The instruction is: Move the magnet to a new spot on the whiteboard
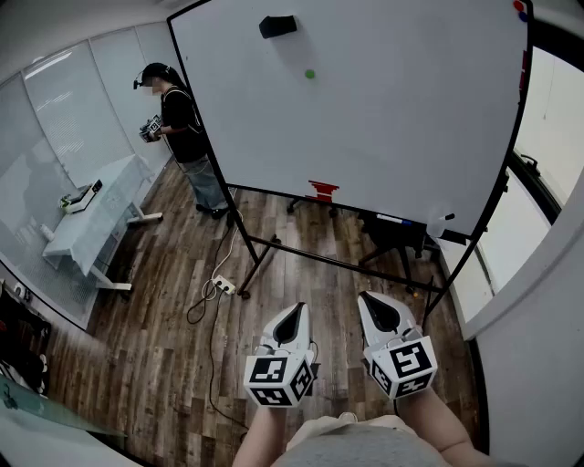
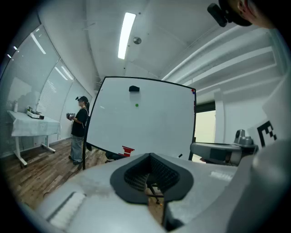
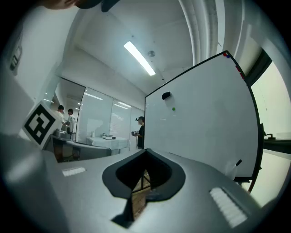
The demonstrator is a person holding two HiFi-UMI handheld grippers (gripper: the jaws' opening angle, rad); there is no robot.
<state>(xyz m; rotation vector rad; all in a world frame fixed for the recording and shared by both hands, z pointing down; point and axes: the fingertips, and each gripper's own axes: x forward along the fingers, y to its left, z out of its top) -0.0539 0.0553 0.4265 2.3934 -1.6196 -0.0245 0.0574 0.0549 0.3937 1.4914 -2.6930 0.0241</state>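
A small green magnet [image 1: 309,74] sticks to the upper middle of the large whiteboard [image 1: 411,119], below a black eraser [image 1: 277,25]. It also shows in the left gripper view as the same green magnet [image 2: 137,105], and in the right gripper view as the magnet [image 3: 173,108]. My left gripper [image 1: 290,315] and right gripper [image 1: 379,306] hang side by side low in the head view, well short of the board. Both are shut with nothing between the jaws. Each points toward the board: left gripper [image 2: 150,179], right gripper [image 3: 144,182].
The board stands on a black wheeled frame [image 1: 260,255] over wood flooring. A red item [image 1: 322,191] sits at its lower edge, and a spray bottle [image 1: 438,222] on its tray. A person [image 1: 182,128] stands left of the board near a white table [image 1: 91,219]. A power strip [image 1: 224,285] lies on the floor.
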